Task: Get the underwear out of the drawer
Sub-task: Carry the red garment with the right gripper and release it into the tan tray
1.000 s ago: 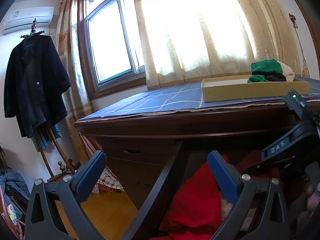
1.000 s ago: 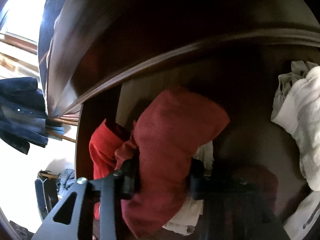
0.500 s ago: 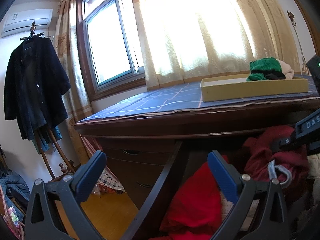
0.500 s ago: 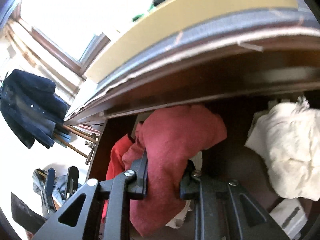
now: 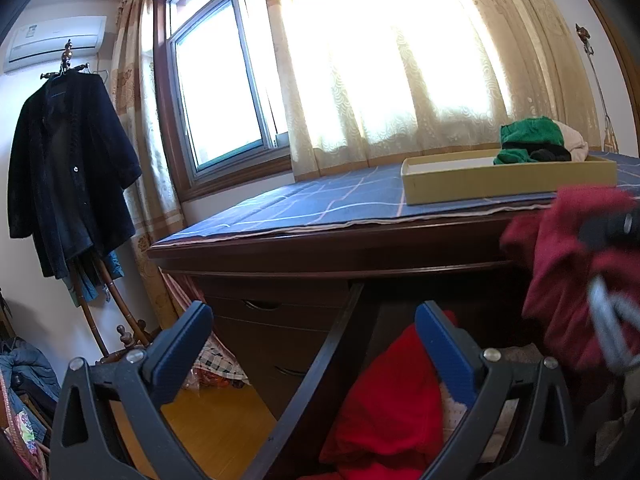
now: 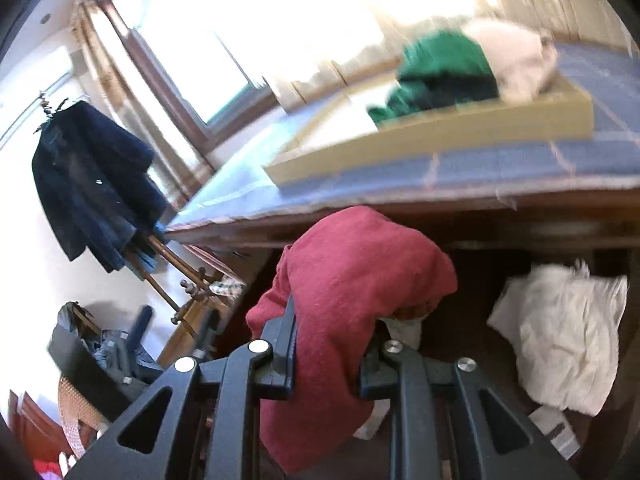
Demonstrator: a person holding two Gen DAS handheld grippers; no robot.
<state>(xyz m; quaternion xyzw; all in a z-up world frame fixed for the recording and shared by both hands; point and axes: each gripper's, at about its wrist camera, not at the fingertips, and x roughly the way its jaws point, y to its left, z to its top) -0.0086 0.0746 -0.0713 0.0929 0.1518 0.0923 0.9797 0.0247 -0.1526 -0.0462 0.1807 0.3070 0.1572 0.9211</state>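
A dark red piece of underwear (image 6: 360, 264) hangs draped over my right gripper (image 6: 332, 320), whose jaws have just closed further and are shut on it, above the open drawer (image 6: 480, 360). The left wrist view shows the same underwear (image 5: 568, 280), blurred, raised at the right in front of the desk edge. My left gripper (image 5: 314, 312) is open and holds nothing; it hovers over the drawer's left side wall (image 5: 320, 360). A bright red garment (image 5: 392, 392) lies in the drawer behind its right finger.
A white crumpled garment (image 6: 560, 332) lies in the drawer's right part. On the desk's blue checked cloth (image 5: 320, 200) stands a yellow tray (image 5: 500, 182) holding green clothes (image 5: 528, 136). A dark coat (image 5: 68, 168) hangs on a stand at the left, by the window.
My right gripper has risen out of the drawer with the dark red underwear and rolled, so the desk top and tray now show. The left gripper has stayed still.
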